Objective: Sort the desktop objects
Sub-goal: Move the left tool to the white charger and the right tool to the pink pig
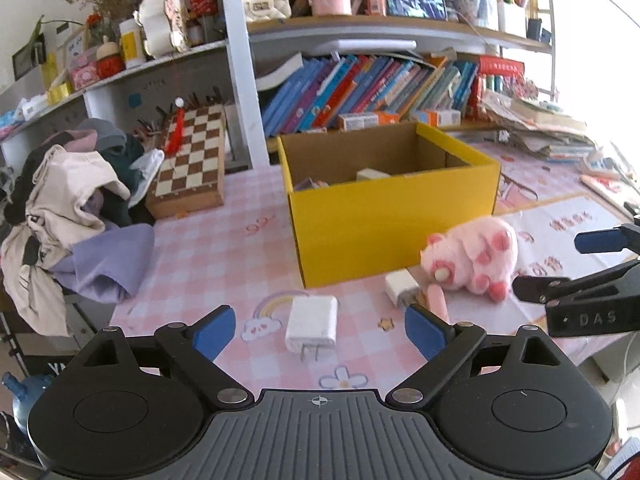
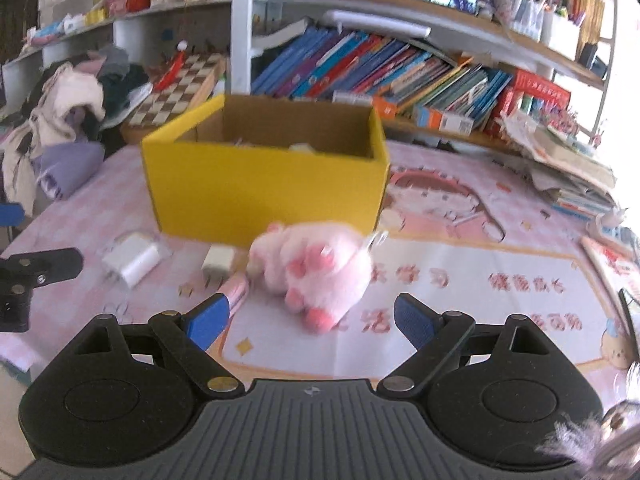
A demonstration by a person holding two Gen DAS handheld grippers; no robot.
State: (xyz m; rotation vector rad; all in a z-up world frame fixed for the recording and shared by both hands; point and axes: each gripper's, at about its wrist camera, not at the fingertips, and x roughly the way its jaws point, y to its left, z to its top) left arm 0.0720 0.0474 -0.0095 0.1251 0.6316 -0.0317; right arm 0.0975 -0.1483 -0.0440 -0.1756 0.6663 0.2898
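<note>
A yellow cardboard box (image 1: 392, 216) (image 2: 264, 184) stands open on the pink checked tablecloth, with a few items inside. A white plug charger (image 1: 311, 326) (image 2: 130, 262) lies just ahead of my left gripper (image 1: 318, 334), which is open and empty. A smaller white charger (image 1: 401, 289) (image 2: 218, 262) and a pink stick (image 1: 437, 300) (image 2: 236, 290) lie beside a pink plush toy (image 1: 478, 260) (image 2: 320, 270). My right gripper (image 2: 310, 322) is open and empty, just short of the plush; it also shows in the left wrist view (image 1: 568, 264).
A chessboard case (image 1: 190, 160) and a pile of clothes (image 1: 76, 200) sit at the left. Shelves of books (image 1: 360, 88) run behind the box. Stacked papers (image 2: 568, 160) lie at the right. A printed mat (image 2: 460, 288) covers the table's right part.
</note>
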